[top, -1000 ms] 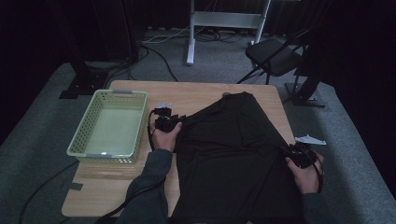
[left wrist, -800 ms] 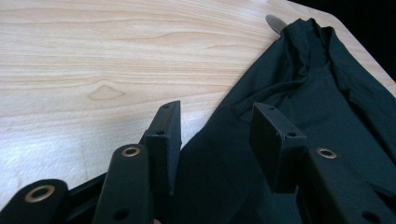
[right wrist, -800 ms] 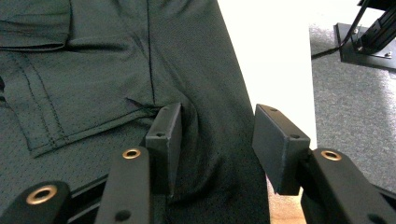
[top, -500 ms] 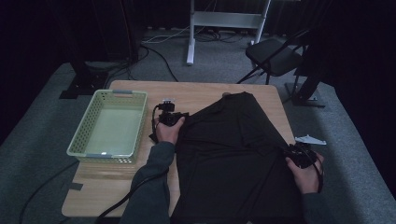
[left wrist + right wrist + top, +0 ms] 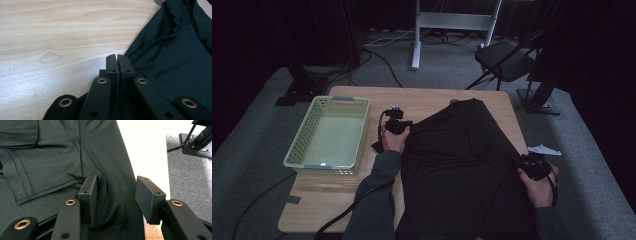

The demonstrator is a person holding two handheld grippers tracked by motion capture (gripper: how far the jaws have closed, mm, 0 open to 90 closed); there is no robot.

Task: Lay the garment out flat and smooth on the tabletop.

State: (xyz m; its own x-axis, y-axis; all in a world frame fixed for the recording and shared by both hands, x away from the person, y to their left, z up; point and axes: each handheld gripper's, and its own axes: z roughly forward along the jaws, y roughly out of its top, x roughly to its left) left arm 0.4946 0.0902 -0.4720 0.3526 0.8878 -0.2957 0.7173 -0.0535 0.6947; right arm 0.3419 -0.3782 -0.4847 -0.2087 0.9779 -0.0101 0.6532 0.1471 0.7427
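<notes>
Shirt (image 5: 462, 165), dark, lies spread over the desk's (image 5: 432, 100) right half. Right tongs (image 5: 115, 192) stand open astride a fold at its near right edge. Left tongs (image 5: 117, 63) have just closed, empty, beside its left edge. Basket (image 5: 297, 150) sits far left.

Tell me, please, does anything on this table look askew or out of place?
The dark shirt lies crooked, bunched into folds at its left edge by the shut left gripper, and its right edge hangs over the table edge at the right gripper. The basket sits square.
</notes>
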